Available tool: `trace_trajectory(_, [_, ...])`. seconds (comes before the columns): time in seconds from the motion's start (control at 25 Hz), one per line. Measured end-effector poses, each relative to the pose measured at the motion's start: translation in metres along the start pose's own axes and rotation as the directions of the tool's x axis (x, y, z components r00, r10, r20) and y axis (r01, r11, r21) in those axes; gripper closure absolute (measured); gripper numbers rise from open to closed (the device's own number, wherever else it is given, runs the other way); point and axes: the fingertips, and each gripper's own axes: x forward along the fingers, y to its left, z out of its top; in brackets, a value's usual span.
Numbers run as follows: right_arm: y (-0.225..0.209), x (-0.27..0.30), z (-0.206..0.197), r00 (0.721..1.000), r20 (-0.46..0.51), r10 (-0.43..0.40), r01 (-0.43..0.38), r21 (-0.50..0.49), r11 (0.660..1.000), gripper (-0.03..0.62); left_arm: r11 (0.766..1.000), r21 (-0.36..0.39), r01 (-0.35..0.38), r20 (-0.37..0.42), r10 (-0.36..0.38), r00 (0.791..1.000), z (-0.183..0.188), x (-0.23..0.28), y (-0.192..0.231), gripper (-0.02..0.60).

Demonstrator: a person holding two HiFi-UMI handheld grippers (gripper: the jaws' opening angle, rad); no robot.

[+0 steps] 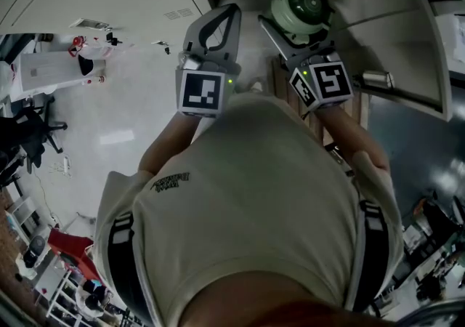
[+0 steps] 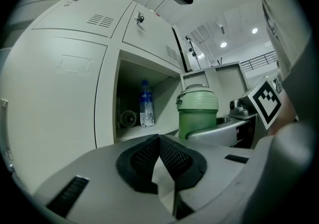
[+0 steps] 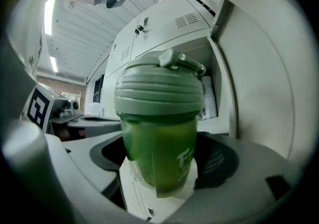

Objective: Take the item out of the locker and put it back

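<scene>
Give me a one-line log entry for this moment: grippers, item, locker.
right gripper: shut on green bottle, held upright before locker | left gripper: shut, empty | locker: open, water bottle inside

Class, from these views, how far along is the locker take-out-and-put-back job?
Done: the green bottle is out of the open locker. In hand: the right gripper is shut on it, holding it upright in front of the opening; the left gripper is shut and empty. Left: setting it back inside.
</scene>
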Motion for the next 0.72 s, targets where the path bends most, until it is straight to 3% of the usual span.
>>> trace_trajectory(0.72, [-0.013,0.063,-0.035,0.999,-0.051,0.001,-0.003,-0.033,0.999,0.191,0.999,-0.033,0.001,-0.006,-0.001,1.000,-0.036,0.049,0.018,0.568])
